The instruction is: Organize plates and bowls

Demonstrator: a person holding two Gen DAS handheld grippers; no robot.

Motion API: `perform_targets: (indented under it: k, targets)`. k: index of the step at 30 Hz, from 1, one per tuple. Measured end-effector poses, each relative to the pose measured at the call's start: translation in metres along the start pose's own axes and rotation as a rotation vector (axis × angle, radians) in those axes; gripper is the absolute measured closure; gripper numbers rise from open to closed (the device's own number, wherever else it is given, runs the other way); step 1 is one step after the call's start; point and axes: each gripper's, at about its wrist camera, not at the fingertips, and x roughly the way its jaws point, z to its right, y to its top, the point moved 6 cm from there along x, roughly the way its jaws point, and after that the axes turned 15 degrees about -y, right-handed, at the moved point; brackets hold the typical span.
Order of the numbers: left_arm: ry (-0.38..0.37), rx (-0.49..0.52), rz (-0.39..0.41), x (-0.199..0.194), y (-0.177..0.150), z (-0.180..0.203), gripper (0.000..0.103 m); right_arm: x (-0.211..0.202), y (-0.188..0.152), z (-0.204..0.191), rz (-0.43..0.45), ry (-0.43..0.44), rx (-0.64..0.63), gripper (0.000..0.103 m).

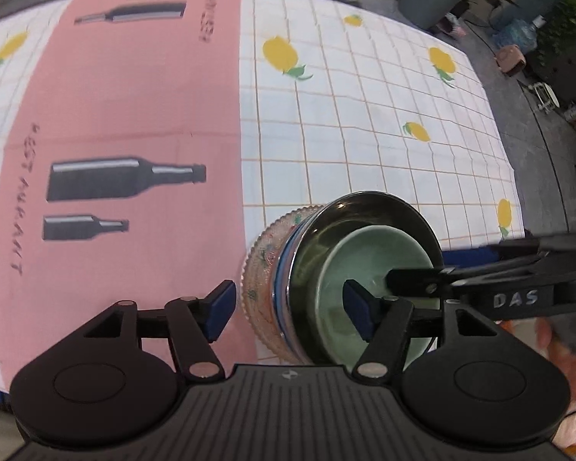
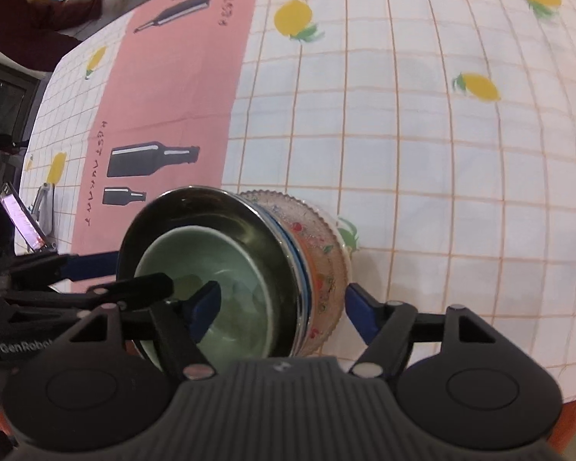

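Crockery sits nested in one stack on the tablecloth [image 1: 364, 123]: a green bowl [image 1: 368, 261] inside a steel bowl [image 1: 364, 211], which rests on a patterned plate [image 1: 261, 265] with a scalloped rim. A thin blue rim shows between steel bowl and plate; we cannot tell what dish it belongs to. The stack stands near the table's front edge, where the pink printed strip [image 1: 134, 115] meets the checked cloth.

We see our left gripper [image 1: 288, 309] spread wide, straddling the stack's left side: one pad hangs outside the plate rim, the other over the green bowl, and neither presses on anything. Our right gripper [image 2: 282, 313] mirrors it on the opposite side, just as wide, one pad over the green bowl, the other outside the plate, both clear of the dishes. Nothing is held by either.

We judge the stacking step to be ending: the pile looks set down and let go, with both claws loose around it. No other plates or bowls show on the cloth, so the task seems close to finished. The next move, as we read it, calls for lifting both grippers straight up so the inner pads clear the bowl rims without knocking the pile askew.
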Motion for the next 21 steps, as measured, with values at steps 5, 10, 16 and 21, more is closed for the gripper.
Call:
perform_targets:
  k: [5,10,16,21]
  targets:
    - [0.092,0.162,0.132,-0.036,-0.002,0.019,0.028,-0.04,-0.005,0.001,0.177,-0.063,-0.077,0.029]
    - [0.21,0.358,0.324,-0.072,-0.014,0.053,0.028,-0.09,-0.019,0.004,0.425,-0.173,-0.156,0.027]
    - [0.255,0.505,0.465,-0.088,-0.039,0.095,0.028,-0.137,-0.051,0.008,0.68,-0.287,-0.228,0.021]
    - [0.296,0.566,0.58,-0.084,-0.066,0.118,0.028,-0.15,-0.083,0.014,0.795,-0.335,-0.221,0.02]
